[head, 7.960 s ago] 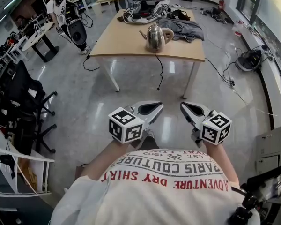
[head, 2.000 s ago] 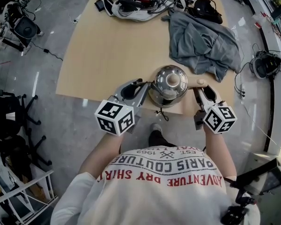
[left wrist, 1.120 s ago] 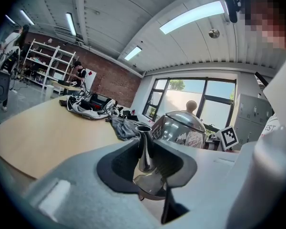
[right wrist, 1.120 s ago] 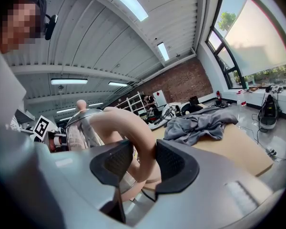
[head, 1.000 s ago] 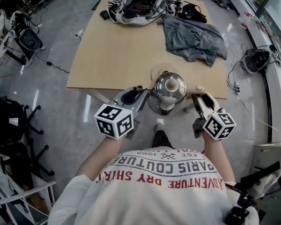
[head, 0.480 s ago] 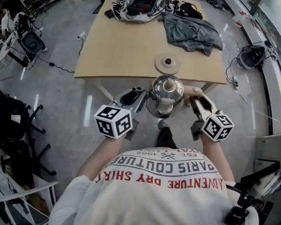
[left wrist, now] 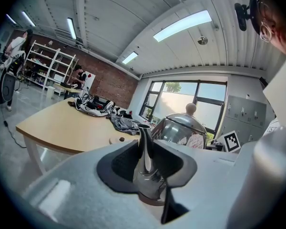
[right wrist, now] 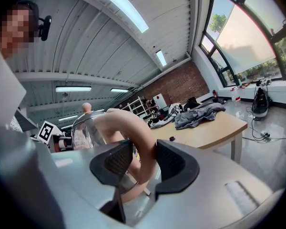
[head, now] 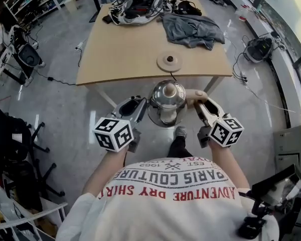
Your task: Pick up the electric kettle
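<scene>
The steel electric kettle (head: 166, 100) hangs in the air in front of the table's near edge, carried between both grippers. My left gripper (head: 140, 103) is shut on its thin spout (left wrist: 144, 144), which stands upright between the dark pads (left wrist: 115, 162). My right gripper (right wrist: 138, 163) is shut on the beige curved handle (right wrist: 133, 132); in the head view this gripper (head: 200, 103) sits at the kettle's right. The round kettle base (head: 169, 61) lies alone on the wooden table (head: 120, 49). The kettle's domed lid and knob (left wrist: 190, 109) show behind the spout.
A grey cloth (head: 191, 28) and a heap of cables and gear (head: 138, 1) lie at the table's far end. Black chairs (head: 10, 134) stand at the left. A bag with cords (head: 258, 49) lies on the floor at the right.
Both grippers have drawn back toward the person with the kettle between them. It has left its base and passed the table's near edge. The base stays on the table.
</scene>
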Demonstrator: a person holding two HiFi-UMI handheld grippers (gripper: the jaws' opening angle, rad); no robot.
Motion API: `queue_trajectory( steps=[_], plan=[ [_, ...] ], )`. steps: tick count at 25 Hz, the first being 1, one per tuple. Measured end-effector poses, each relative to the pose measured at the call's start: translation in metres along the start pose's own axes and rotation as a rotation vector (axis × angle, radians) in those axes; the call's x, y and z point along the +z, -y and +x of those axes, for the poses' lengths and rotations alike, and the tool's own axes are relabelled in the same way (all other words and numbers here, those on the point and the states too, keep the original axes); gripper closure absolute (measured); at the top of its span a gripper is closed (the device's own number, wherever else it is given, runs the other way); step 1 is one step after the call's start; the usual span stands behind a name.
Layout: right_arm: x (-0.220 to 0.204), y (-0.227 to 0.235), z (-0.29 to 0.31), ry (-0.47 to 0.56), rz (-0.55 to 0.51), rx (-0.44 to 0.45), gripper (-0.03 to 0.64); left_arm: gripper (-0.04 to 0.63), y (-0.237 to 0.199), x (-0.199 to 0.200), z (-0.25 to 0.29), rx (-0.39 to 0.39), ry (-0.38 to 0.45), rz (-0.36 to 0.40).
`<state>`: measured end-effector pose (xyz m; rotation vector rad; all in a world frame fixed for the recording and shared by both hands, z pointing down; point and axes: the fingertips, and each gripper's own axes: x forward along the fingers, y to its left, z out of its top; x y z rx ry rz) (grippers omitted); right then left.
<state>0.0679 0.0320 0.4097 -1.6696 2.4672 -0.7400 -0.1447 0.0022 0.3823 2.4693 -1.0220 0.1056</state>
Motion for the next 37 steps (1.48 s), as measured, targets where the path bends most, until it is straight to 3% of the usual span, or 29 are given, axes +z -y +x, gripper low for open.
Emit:
queue_trajectory(
  steps=[26, 37],
  plan=[
    [-0.017, -0.01, -0.042, 0.013, 0.022, 0.003, 0.469, 0.503, 0.033, -0.018, -0.029, 0.01, -0.003, 0.025],
    [0.011, -0.001, -0.016, -0.016, -0.033, 0.04, 0.471, 0.503, 0.023, 0.005, -0.009, 0.047, 0.043, -0.001]
  ],
)
